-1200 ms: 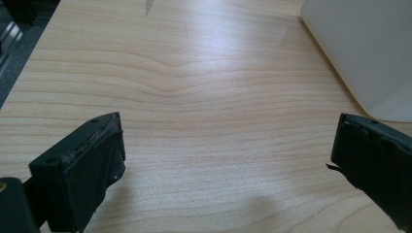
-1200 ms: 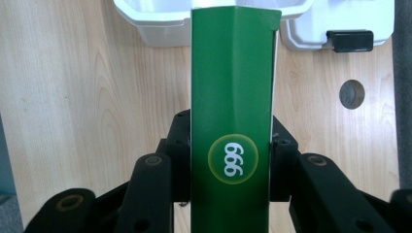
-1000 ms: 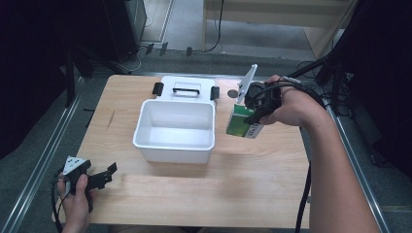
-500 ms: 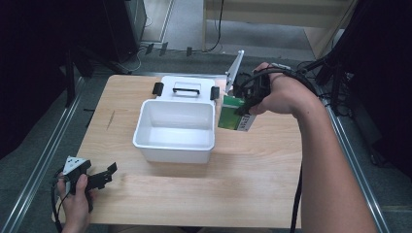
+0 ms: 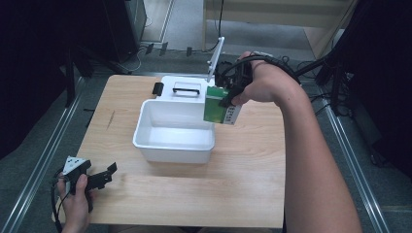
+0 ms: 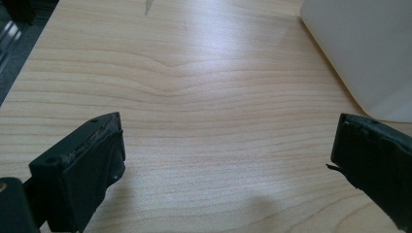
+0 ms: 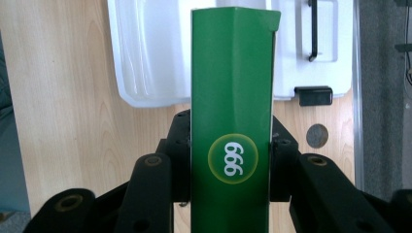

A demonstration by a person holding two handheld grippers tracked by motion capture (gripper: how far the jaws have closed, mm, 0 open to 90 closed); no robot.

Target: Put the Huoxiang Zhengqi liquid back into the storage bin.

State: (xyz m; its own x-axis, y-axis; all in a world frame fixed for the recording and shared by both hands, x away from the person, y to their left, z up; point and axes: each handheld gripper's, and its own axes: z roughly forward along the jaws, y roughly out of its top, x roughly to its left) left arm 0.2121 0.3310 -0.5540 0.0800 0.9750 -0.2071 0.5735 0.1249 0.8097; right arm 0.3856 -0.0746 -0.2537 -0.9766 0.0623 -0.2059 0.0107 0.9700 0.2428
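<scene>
A green carton marked 999 (image 7: pixel 231 121) sits clamped between the jaws of my right gripper (image 7: pixel 228 148). In the high view the same green carton (image 5: pixel 217 105) hangs in the air over the right rim of the white open bin (image 5: pixel 145 125), with the right gripper (image 5: pixel 229 92) shut on it. The bin's white lid (image 5: pixel 186 89), with a black handle and side clips, lies flat behind the bin. My left gripper (image 5: pixel 103 177) rests open at the table's front left corner, its jaws wide apart over bare wood (image 6: pixel 223 145) with nothing between them.
The wooden table (image 5: pixel 243 165) has free surface in front of and to the right of the bin. A corner of the bin (image 6: pixel 369 53) stands ahead and right of the left gripper. Metal rails run along both table sides; dark equipment and cables stand behind.
The right gripper has lifted the green carton from the table right of the bin and carried it leftward to above the bin's right rim. The left gripper has stayed put.
</scene>
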